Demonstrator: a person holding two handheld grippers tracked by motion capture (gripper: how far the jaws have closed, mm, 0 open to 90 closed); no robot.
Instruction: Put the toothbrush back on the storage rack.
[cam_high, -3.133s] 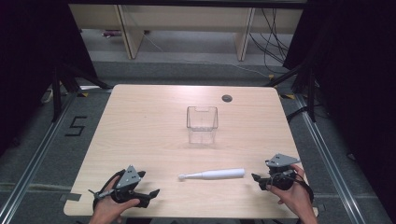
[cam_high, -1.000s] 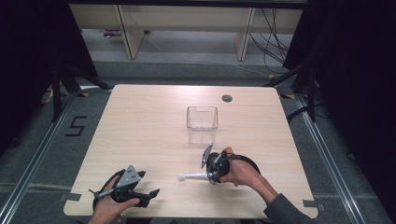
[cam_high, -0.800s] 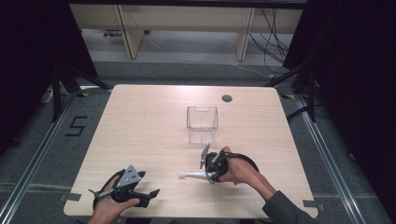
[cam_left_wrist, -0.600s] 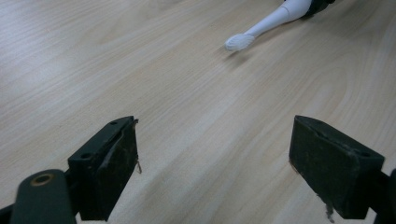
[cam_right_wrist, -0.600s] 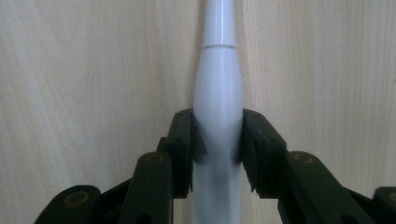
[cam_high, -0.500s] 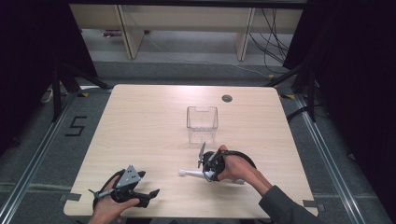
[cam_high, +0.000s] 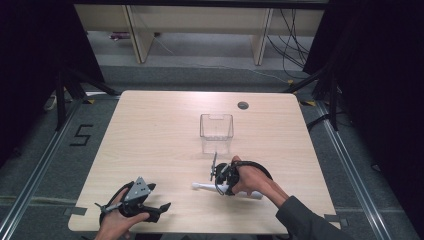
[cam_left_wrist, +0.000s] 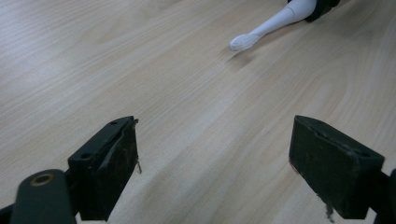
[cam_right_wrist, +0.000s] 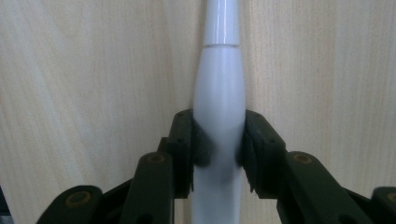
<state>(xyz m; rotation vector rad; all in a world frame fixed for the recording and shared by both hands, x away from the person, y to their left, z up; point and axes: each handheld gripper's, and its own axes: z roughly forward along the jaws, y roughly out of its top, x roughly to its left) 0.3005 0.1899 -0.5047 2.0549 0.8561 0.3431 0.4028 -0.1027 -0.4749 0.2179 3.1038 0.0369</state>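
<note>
A white electric toothbrush (cam_high: 200, 186) lies on the wooden table (cam_high: 150, 140), its brush head pointing left. My right gripper (cam_high: 220, 184) is shut on the handle; in the right gripper view both black pads press the sides of the toothbrush (cam_right_wrist: 219, 88), with my right gripper (cam_right_wrist: 219, 142) low over the wood. My left gripper (cam_high: 161, 210) rests open near the front left edge with nothing in it. From the left gripper view the brush head (cam_left_wrist: 243, 42) lies ahead of my left gripper (cam_left_wrist: 215, 172), well apart from its jaws.
A clear square container (cam_high: 216, 131) stands upright at the table's middle, just behind the right hand. A small dark grommet hole (cam_high: 243, 105) sits near the far edge. Dark floor and rails surround the table.
The right hand came in from the table's right edge to the toothbrush and its gripper closed on the handle. The left gripper has stayed where it was.
</note>
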